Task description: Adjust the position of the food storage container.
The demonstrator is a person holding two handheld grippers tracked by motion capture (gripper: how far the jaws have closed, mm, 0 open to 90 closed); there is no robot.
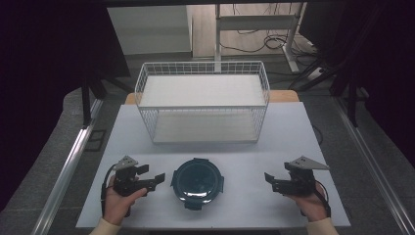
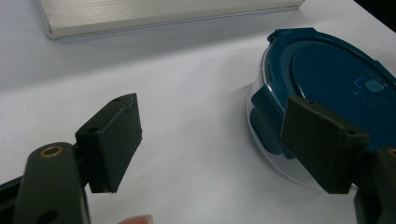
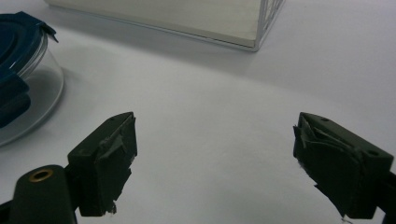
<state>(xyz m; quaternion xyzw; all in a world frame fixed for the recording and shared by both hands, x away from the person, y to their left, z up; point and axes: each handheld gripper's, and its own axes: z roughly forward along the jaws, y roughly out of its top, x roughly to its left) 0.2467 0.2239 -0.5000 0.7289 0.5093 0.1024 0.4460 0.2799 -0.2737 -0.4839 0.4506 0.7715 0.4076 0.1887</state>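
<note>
Two spread hand-held grippers, left (image 1: 155, 179), right (image 1: 270, 180), one lidded container (image 1: 197, 182), one wire basket (image 1: 202, 68)

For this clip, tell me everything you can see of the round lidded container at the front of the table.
The container is a round, clear bowl, glass or plastic by its look, closed with a dark blue lid that has clip flaps around its rim and a small tab on top. It sits upright and flat on the white table, in front of the white wire basket. It lies between the left tool and right tool; both stand open and apart from it.
</note>
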